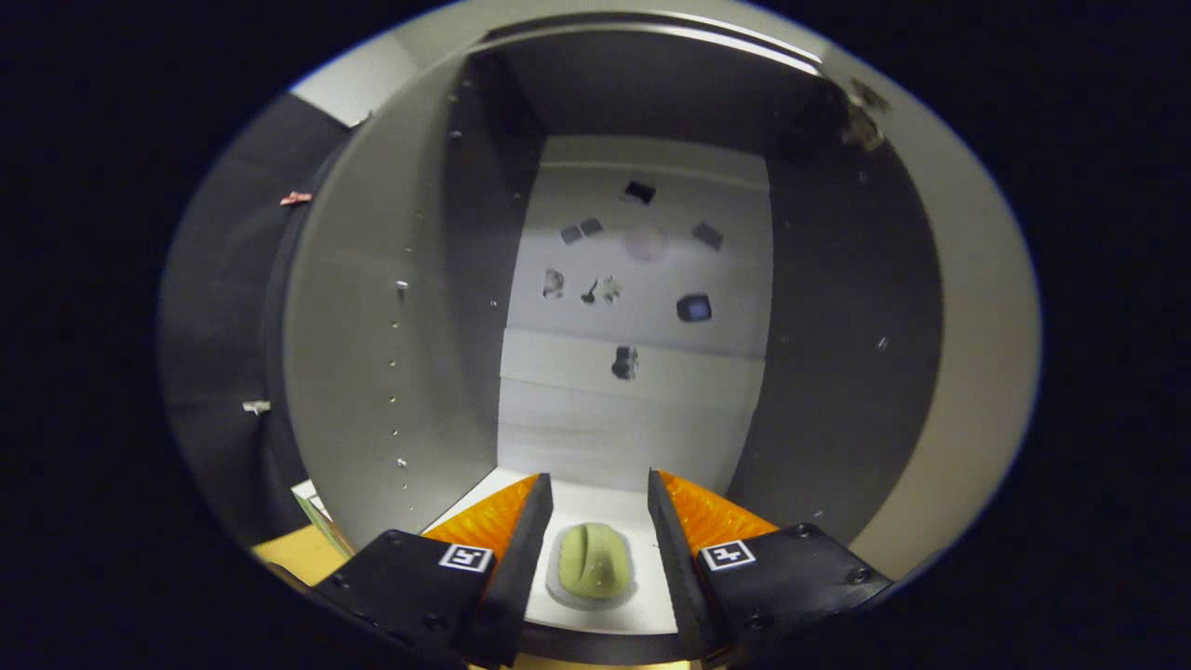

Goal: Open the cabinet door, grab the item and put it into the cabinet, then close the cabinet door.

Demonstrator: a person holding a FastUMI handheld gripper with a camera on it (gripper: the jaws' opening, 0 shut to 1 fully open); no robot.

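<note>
the green item (594, 561) lies on the cabinet (391, 307) floor between the wide-spread, untouching fingers of the gripper (599, 493).

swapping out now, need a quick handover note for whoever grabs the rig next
Hand-held gripper: fingers open, reaching into the open cabinet, not pressing on anything.
Item: the green item lies on the cabinet's white floor between the fingers, with a gap on each side.
Done: door is open, item is inside the cabinet and appears released.
Left: draw the gripper straight back out without nudging the item, then close the cabinet door.
</note>
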